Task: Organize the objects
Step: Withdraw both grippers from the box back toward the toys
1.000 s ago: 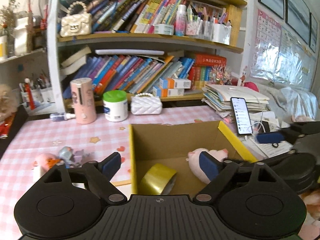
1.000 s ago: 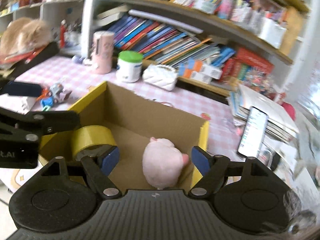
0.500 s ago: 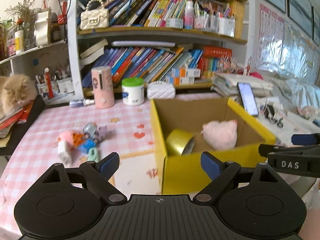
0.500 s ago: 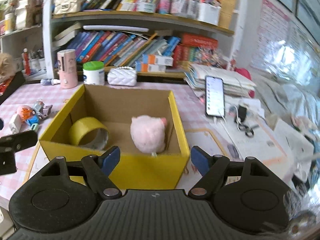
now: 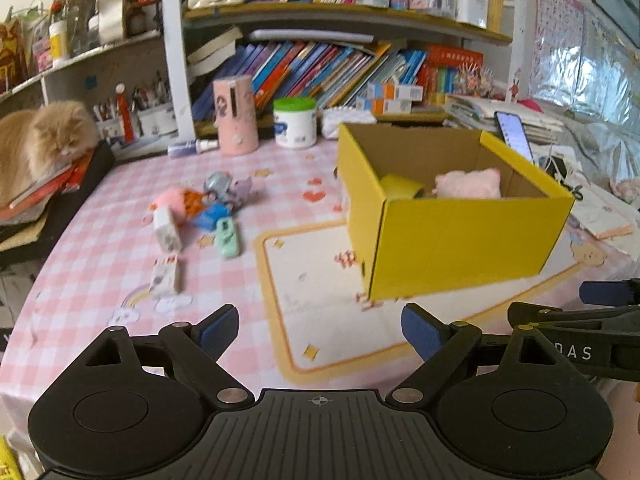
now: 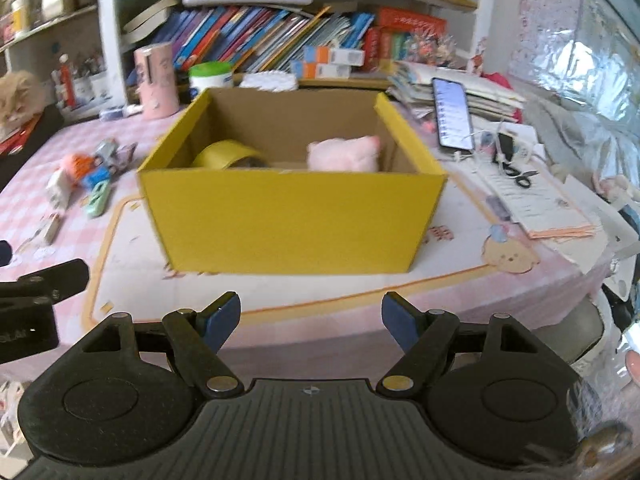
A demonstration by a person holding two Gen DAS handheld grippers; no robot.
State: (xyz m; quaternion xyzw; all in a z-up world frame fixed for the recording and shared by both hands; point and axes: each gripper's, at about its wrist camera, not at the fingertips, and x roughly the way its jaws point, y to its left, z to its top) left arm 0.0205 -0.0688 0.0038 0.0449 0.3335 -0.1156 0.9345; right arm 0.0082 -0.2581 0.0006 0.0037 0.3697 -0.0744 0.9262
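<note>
Currently, step: between pickups, toys remain outside the box.
Box (image 5: 460, 240): on worktop (image 5: 100, 264), holds tape roll (image 6: 230, 154) and pink plush (image 6: 344, 154).
Left gripper (image 5: 318, 326): spread, empty.
Right gripper (image 6: 310, 318): spread, empty.
Next: reach the loose toys (image 5: 200, 208) left of the box, pinch one.

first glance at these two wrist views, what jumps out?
The bright yellow box in the middle of the pink checked table dominates both views, with a yellow tape roll and a pink plush toy inside. Left of it lies a cluster of small toys on the cloth, and an orange cat rests at the far left edge. Both tools, left and right, are open and empty.
</note>
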